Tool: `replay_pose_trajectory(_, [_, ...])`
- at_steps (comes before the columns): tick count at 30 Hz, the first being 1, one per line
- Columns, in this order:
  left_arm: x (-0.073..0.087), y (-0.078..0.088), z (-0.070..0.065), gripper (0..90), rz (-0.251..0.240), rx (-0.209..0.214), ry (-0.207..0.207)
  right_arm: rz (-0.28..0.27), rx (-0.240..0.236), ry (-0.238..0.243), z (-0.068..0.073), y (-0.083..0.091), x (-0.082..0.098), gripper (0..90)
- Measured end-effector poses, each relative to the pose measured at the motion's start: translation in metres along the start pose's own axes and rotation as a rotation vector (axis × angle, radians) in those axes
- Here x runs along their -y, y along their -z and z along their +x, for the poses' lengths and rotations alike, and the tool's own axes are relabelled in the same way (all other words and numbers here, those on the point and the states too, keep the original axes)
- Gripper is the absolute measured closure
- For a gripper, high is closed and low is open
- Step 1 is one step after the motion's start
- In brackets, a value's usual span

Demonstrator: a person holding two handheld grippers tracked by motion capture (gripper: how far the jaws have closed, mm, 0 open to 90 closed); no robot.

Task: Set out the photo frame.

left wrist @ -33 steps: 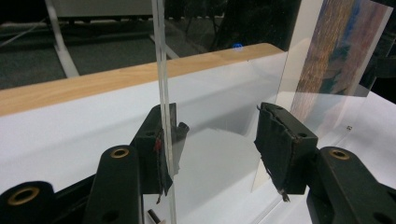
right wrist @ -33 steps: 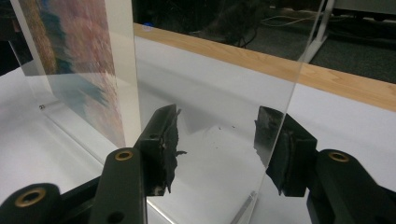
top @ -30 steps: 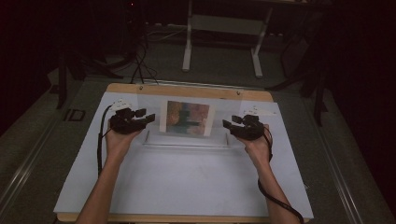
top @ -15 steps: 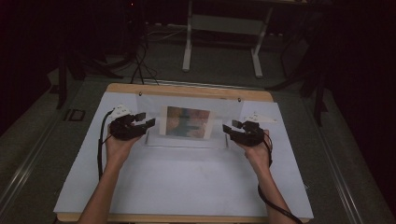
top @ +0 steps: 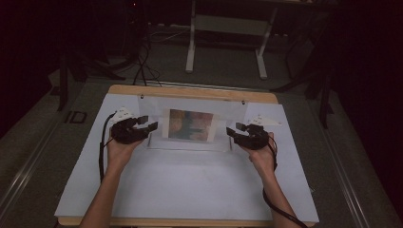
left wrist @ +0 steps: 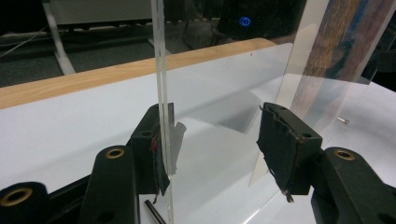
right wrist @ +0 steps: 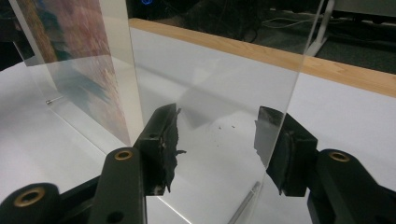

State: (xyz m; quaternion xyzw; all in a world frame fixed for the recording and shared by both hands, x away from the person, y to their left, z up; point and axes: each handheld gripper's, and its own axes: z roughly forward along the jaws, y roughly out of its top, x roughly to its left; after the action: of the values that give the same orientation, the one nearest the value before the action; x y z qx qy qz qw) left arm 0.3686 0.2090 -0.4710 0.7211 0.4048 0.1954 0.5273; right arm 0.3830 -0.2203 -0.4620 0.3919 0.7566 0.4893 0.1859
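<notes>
Dim room, white table (top: 190, 190). Clear picture frame (top: 190, 124) stands upright near far edge, between both hands. Left gripper (top: 148, 125) and right gripper (top: 233, 131) spread wide at its side edges, not pinching, I think. Next: close on panes evenly, lift level.

Item: clear acrylic picture frame (top: 190, 124), one piece. We record it standing upright at the far middle of the table, its broad face turned toward the near edge. We count two transparent panels set face to face, their edges plainly seen in the left gripper view (left wrist: 161, 70) and the right gripper view (right wrist: 299, 70). Between them we find a colour print (top: 191, 125) in reddish, orange and blue-green tones, centred, with clear margins left and right. Small metal pins sit at the lower corners, one showing near the print's foot (right wrist: 54, 100).
</notes>
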Motion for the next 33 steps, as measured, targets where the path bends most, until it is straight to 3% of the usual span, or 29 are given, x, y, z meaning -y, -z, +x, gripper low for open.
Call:
replay_pose_trajectory(9, [-0.0006, -0.0016, 0.0026, 44.3, 0.001, 0.011, 0.028, 0.002, 0.003, 0.0, 0.0009, -0.0001, 0.0002, 48.3])
replay_pose_trajectory(26, [-0.0007, -0.003, 0.0015, 41.0, -0.003, -0.001, 0.042, 0.023, -0.01, 0.027, -0.002, -0.0004, -0.002, 47.0])
replay_pose_trajectory(33, [-0.0004, 0.0058, 0.0026, 37.9, -0.036, -0.018, 0.052, 0.063, -0.013, 0.047, -0.0042, 0.0005, 0.0006, 44.6])
